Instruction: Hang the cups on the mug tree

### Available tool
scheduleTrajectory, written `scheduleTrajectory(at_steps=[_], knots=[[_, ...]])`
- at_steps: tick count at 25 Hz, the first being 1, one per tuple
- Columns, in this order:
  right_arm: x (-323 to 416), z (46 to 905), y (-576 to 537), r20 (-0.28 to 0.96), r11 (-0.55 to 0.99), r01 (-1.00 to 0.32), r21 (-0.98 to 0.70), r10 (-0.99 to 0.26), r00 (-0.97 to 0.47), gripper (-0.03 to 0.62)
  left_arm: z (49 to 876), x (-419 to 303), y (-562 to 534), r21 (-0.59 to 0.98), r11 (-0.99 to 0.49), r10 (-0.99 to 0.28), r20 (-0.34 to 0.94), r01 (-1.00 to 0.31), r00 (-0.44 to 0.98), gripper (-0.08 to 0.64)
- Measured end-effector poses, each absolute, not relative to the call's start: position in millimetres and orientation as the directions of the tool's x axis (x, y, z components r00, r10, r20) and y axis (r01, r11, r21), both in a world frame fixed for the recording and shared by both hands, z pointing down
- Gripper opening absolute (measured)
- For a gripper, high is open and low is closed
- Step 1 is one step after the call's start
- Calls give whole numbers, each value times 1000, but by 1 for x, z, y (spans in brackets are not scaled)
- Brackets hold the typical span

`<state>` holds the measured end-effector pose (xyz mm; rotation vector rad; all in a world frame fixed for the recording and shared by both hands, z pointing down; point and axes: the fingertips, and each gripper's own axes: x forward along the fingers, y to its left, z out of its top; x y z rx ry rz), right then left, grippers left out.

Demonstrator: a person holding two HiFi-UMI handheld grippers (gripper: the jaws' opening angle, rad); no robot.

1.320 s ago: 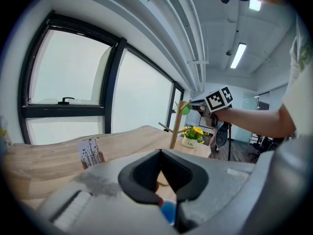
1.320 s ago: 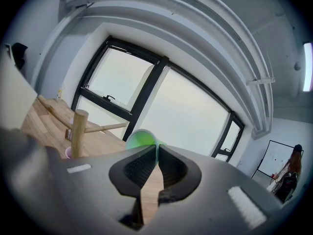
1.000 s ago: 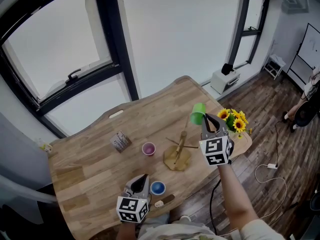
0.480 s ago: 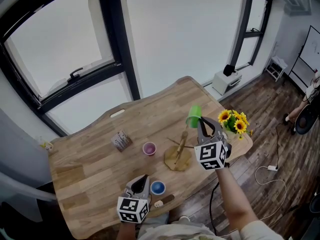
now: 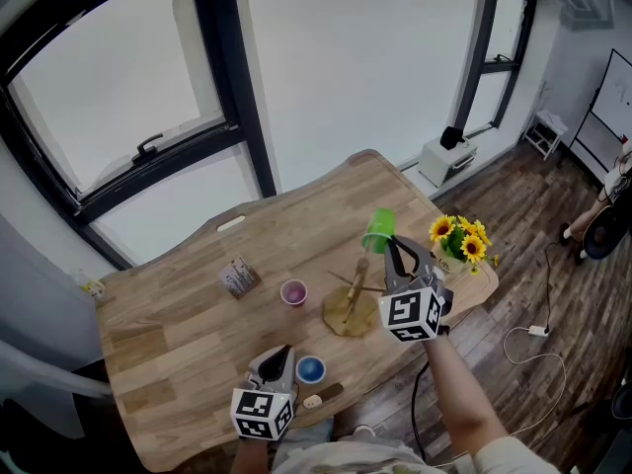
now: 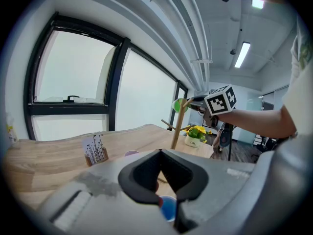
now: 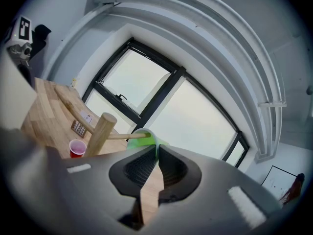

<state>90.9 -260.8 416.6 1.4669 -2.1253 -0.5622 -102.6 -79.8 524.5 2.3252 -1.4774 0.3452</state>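
Note:
My right gripper is shut on the rim of a green cup and holds it tilted beside the top of the wooden mug tree. In the right gripper view an upper peg of the tree's post reaches into the mouth of the green cup, just beyond my right gripper. A pink cup stands left of the tree's base. A blue cup sits near the table's front edge, just right of my left gripper, which is shut on nothing.
A small card holder stands left of the pink cup. A pot of yellow flowers sits at the table's right edge, close to my right arm. A small brown object lies at the front edge by the blue cup.
My right gripper has carried the green cup to the left and a little down, up to the top of the mug tree. The left gripper has stayed where it was.

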Motion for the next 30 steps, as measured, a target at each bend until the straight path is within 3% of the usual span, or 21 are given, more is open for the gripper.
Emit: scheduleTrajectory(at_steps=[30], knots=[[86, 440, -236, 205, 373, -714, 592, -927, -315, 21, 528, -101, -75, 169, -387, -815, 396, -906, 422, 0]])
